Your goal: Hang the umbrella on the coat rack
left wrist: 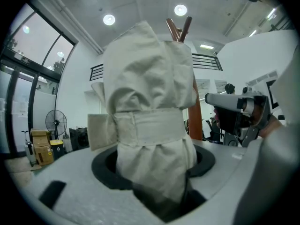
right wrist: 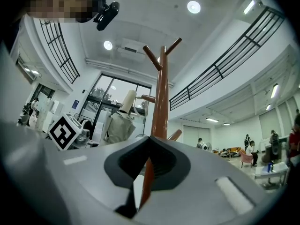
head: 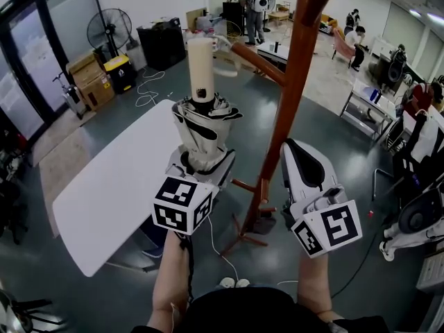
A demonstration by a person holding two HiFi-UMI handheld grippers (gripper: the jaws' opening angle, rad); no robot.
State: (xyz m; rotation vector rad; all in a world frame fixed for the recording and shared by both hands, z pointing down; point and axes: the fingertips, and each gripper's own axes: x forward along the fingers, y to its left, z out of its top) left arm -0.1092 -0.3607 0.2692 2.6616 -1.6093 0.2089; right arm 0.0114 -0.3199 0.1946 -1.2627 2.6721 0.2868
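My left gripper [head: 205,122] is shut on a folded cream umbrella [head: 202,71], which stands upright with its pale cylindrical end on top. In the left gripper view the umbrella's strapped fabric [left wrist: 149,102] fills the space between the jaws. The brown wooden coat rack [head: 295,82] rises just right of the umbrella, with a side peg [head: 257,61] reaching toward it. My right gripper [head: 297,152] is by the pole's lower part, jaws together and empty. In the right gripper view, that gripper [right wrist: 150,142] faces the coat rack [right wrist: 161,97], with the umbrella [right wrist: 123,117] to its left.
A white table [head: 114,189] lies below and left of the left gripper. The rack's base legs [head: 248,236] and floor cables [head: 229,282] are near my feet. A fan [head: 109,28], boxes [head: 91,80] and dark cabinets stand at the back left. People [head: 254,4] are at the far back.
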